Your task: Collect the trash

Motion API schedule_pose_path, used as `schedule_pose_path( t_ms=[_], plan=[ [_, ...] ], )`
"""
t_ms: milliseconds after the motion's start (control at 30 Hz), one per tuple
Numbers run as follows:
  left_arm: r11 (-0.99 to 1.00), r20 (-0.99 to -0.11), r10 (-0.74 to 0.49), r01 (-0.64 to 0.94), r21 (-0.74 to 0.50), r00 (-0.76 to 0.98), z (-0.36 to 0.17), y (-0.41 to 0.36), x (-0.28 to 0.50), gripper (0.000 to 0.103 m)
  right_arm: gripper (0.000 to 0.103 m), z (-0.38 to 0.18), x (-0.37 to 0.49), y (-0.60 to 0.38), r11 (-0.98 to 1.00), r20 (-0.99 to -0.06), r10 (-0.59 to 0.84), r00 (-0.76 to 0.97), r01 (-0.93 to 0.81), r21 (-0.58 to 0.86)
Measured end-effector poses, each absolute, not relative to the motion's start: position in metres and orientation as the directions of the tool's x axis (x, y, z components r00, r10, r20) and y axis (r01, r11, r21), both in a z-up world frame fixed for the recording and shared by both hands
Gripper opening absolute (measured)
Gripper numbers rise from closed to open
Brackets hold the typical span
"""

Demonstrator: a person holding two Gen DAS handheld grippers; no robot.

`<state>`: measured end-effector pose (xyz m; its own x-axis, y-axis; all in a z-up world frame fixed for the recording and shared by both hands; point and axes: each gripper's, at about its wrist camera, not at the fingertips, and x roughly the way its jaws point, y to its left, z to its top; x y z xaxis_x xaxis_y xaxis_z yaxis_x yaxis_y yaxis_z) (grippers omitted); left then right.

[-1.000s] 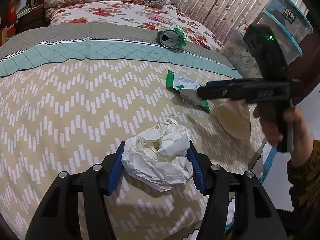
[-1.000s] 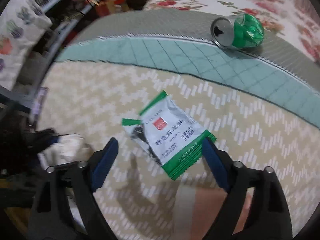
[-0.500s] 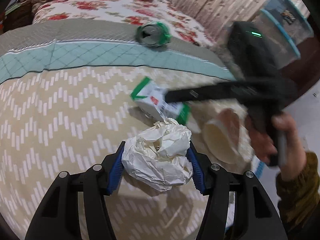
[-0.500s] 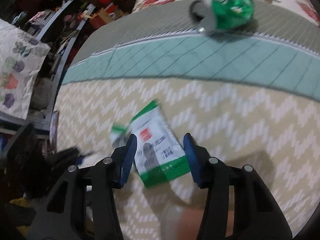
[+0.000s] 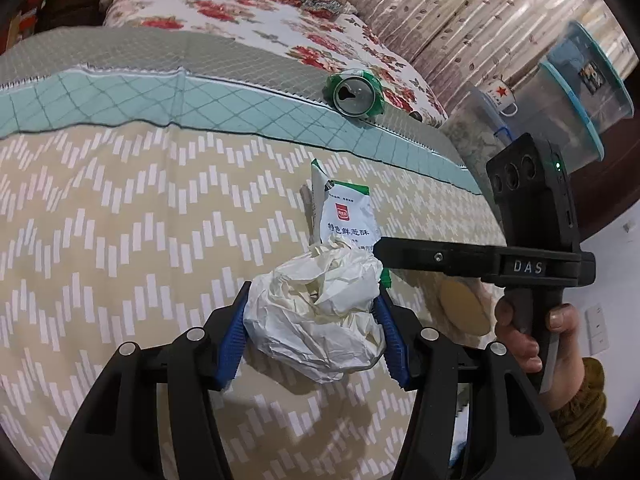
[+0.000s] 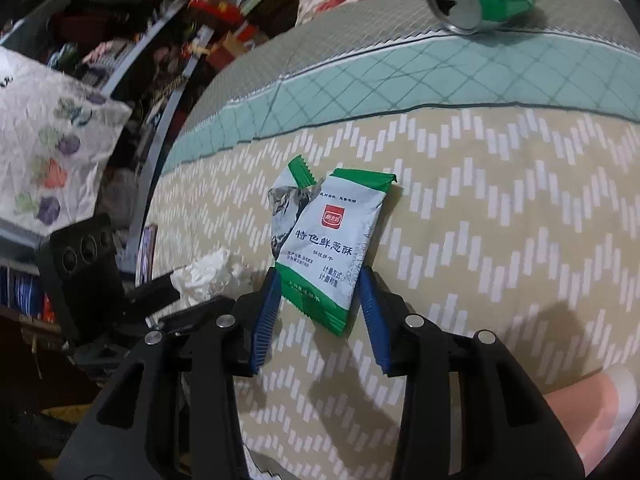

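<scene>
My left gripper point(image 5: 312, 300) is shut on a crumpled white paper ball point(image 5: 320, 320), held just above the zigzag bedspread point(image 5: 120, 220). Right behind the ball, a green-and-white snack wrapper point(image 6: 324, 240) stands tipped up off the cover. My right gripper point(image 6: 320, 304) has its jaws closing on the wrapper, and both blue pads touch the wrapper's lower edges. From the left wrist view, a hand holds the right gripper point(image 5: 378, 250) as it reaches in from the right. A dented green can point(image 5: 356, 94) lies on its side farther back, on the grey band.
A beige paper cup point(image 5: 464, 308) lies near the bed's right edge under the right gripper. Stacked clear plastic tubs point(image 5: 580, 92) and a mug point(image 5: 502, 94) stand beyond the bed. Cluttered shelves point(image 6: 120, 40) are left of the bed. A floral quilt point(image 5: 240, 12) covers the far end.
The right gripper's jaws went from wide apart to closed against the wrapper, which now tips up. The left gripper kept the paper ball and shifted a little.
</scene>
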<state>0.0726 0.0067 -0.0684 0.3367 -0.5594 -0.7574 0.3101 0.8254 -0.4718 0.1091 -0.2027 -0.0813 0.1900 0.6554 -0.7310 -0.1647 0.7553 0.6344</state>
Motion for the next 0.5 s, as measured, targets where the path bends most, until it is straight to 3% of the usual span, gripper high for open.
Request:
schedule_pose_path(
  t_ms=[267, 500],
  plan=[
    [0.809, -0.723, -0.577, 0.387, -0.441, 0.381, -0.071, 0.007, 0.061, 0.055, 0.042, -0.086, 0.095, -0.214, 0.731, -0.679, 0.663, 0.315, -0.075, 0.678],
    [0.733, -0.649, -0.68, 0.354, -0.582, 0.341, -0.079, 0.03, 0.068, 0.055, 0.042, -0.085, 0.087, -0.216, 0.735, -0.67, 0.63, 0.392, -0.024, 0.677]
  ],
)
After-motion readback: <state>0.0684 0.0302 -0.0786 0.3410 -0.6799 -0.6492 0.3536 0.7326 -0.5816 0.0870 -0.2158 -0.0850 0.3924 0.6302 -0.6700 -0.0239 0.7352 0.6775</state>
